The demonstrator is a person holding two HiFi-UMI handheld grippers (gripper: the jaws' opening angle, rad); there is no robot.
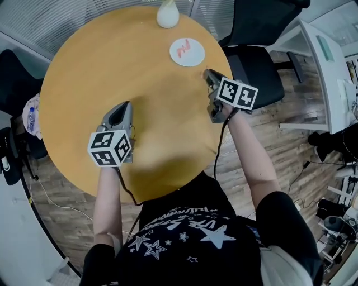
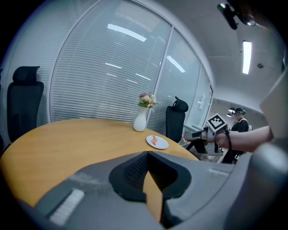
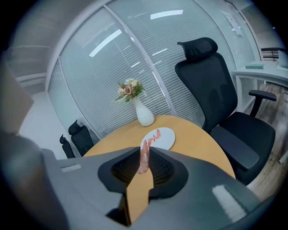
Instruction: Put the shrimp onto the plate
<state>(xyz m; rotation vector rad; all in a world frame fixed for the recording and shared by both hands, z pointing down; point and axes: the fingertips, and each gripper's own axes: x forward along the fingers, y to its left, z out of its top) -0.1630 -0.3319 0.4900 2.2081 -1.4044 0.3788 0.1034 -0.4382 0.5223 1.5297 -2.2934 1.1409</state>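
A small white plate sits at the far right of the round wooden table, with pink shrimp lying on it. My right gripper hovers just short of the plate, at the table's right edge. It is shut on another pink shrimp, which stands upright between its pads. The plate lies straight ahead in the right gripper view. My left gripper is over the table's near middle, its jaws together and nothing in them. In the left gripper view the plate is far off to the right.
A white vase with flowers stands at the table's far edge, just left of the plate. A black office chair is close by the table's right side. Another chair stands at the left. White desks are further right.
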